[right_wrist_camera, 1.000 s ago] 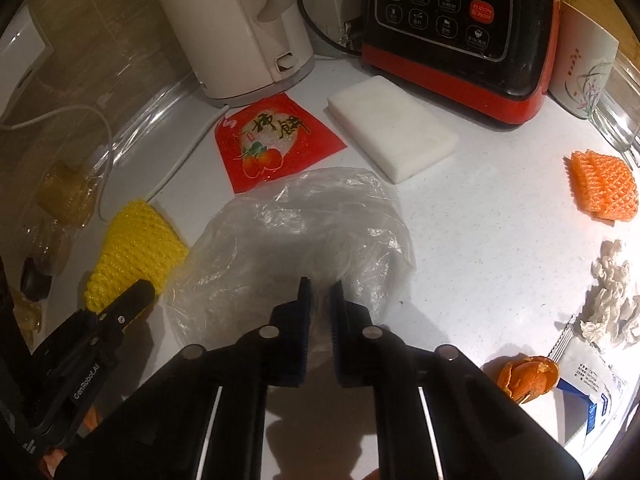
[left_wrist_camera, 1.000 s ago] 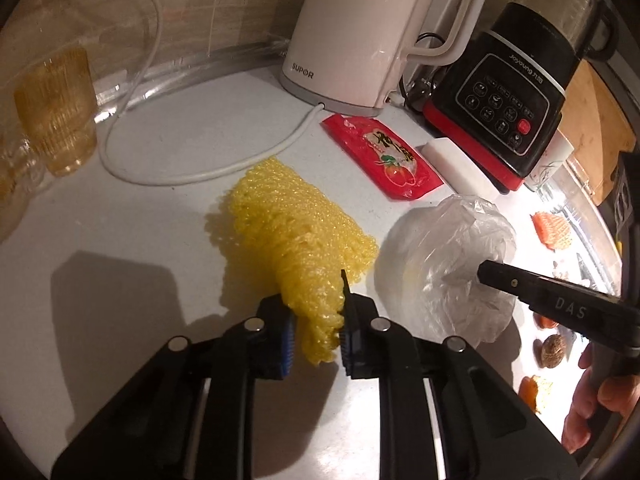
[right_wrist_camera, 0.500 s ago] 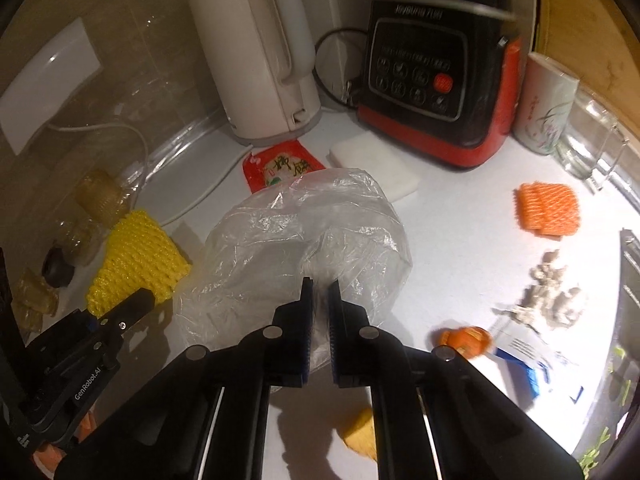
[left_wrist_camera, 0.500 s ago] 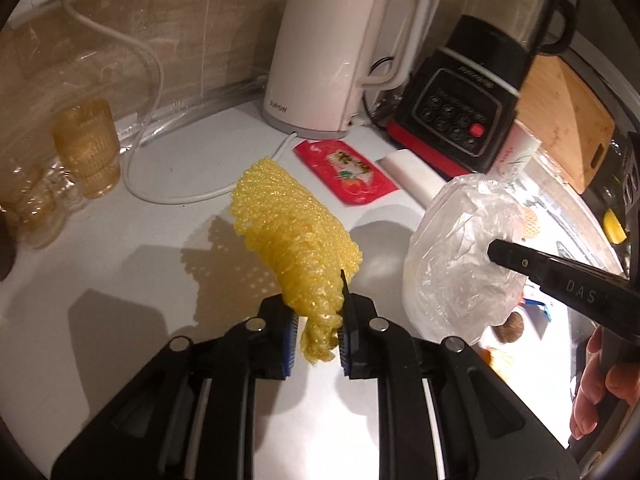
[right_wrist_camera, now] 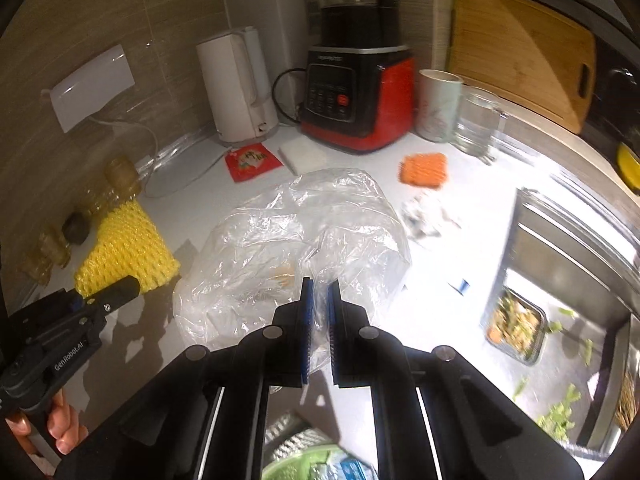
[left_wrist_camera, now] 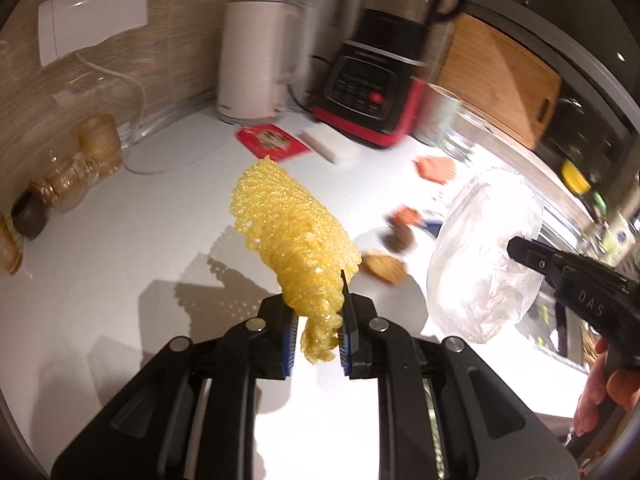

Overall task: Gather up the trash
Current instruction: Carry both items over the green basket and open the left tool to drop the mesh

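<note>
Above the white worktop (left_wrist_camera: pixel 100 264) we hold a yellow foam net (left_wrist_camera: pixel 292 236) pinched by its end in our left hand-held gripper (left_wrist_camera: pixel 318 332) and a clear plastic bag (right_wrist_camera: pixel 296 240) clamped in our right hand-held gripper (right_wrist_camera: pixel 319 320), both featherlight, limp and crushable, best taken by a bunched edge.

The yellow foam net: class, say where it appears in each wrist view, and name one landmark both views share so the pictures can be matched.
Left wrist view: the yellow foam net fills the centre, pinched between the left gripper at the bottom.
Right wrist view: it sits at the left edge, held by the left gripper reaching in from the lower left.
Shared landmark: the white kettle by the back wall.
</note>
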